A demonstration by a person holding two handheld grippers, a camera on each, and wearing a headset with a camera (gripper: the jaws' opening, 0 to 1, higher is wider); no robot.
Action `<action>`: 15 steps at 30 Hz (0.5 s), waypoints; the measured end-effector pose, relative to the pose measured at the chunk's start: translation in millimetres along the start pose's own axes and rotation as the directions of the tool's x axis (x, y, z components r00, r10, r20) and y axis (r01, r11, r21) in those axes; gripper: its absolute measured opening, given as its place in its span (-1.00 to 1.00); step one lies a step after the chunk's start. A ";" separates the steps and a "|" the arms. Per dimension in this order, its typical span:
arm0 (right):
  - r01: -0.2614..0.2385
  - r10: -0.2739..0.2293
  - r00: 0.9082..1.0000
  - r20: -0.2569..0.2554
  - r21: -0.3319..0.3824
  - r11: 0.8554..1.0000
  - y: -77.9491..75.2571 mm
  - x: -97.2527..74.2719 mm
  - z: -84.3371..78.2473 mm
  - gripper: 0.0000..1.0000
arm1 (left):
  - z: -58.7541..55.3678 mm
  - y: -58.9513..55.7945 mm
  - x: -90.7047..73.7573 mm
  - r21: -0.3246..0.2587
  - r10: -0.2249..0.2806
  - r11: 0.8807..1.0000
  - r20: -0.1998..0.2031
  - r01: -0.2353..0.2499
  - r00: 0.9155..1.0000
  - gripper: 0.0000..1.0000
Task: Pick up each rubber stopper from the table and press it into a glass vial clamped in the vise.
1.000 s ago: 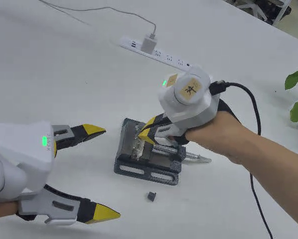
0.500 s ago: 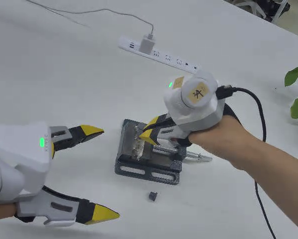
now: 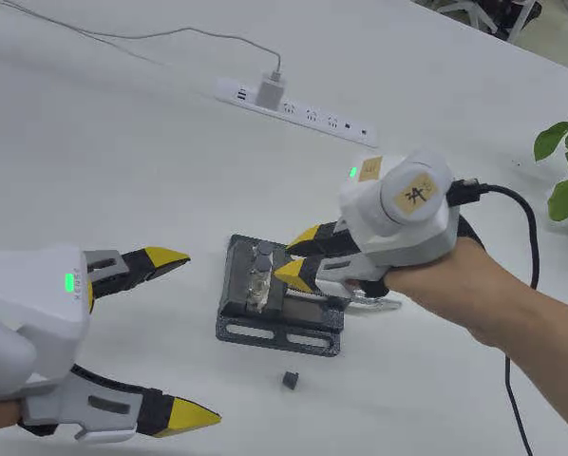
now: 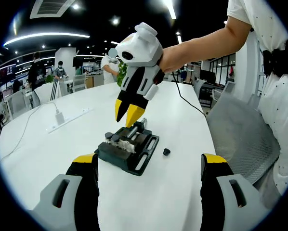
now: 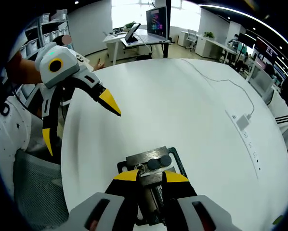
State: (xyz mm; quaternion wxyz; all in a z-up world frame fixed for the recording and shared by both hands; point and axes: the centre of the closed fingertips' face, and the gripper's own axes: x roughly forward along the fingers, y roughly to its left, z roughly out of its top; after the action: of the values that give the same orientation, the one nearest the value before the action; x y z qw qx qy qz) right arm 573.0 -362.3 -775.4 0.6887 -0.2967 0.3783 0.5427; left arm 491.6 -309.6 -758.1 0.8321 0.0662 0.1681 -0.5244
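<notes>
Right gripper (image 3: 282, 263) — jaws narrow, empty — should widen squarely over the near stopper (image 3: 290, 380); left gripper (image 3: 199, 335) hovers, jaws wide.

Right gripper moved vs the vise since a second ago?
Yes. Against the vise in the head view, the right gripper has drawn back rightward, its tips no longer over the vials.

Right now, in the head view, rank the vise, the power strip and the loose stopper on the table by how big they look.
1. vise: covers the most area.
2. power strip: longer but thinner, and farther from the camera, so its rank against the vise is unsure.
3. loose stopper: clearly smallest.
</notes>
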 end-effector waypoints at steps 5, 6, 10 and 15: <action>0.018 -0.019 0.999 0.033 0.006 1.000 0.9 -11.0 -2.0 -0.56 | -0.7 0.1 -0.8 0.012 -0.001 1.000 -0.016 0.001 1.000 0.74; 0.022 -0.023 0.999 0.042 0.011 1.000 0.6 -13.2 -2.0 -0.55 | -1.4 0.1 -1.0 0.015 -0.002 1.000 -0.020 0.002 1.000 0.75; 0.027 -0.031 0.996 0.080 0.043 0.999 1.4 -23.4 -4.4 -0.44 | -3.0 -0.4 -2.2 0.026 -0.008 1.000 -0.037 0.008 0.999 0.75; 0.035 -0.041 0.993 0.106 0.065 0.997 3.8 -32.1 -12.1 -0.30 | -3.0 0.1 -3.5 0.039 -0.007 0.999 -0.051 0.009 0.999 0.75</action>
State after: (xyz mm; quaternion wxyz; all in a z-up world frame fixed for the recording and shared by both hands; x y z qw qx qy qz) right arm 562.9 -388.1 -754.8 0.7273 -0.2525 0.3517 0.5325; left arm 489.6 -305.7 -759.7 0.8239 0.0952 0.1790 -0.5293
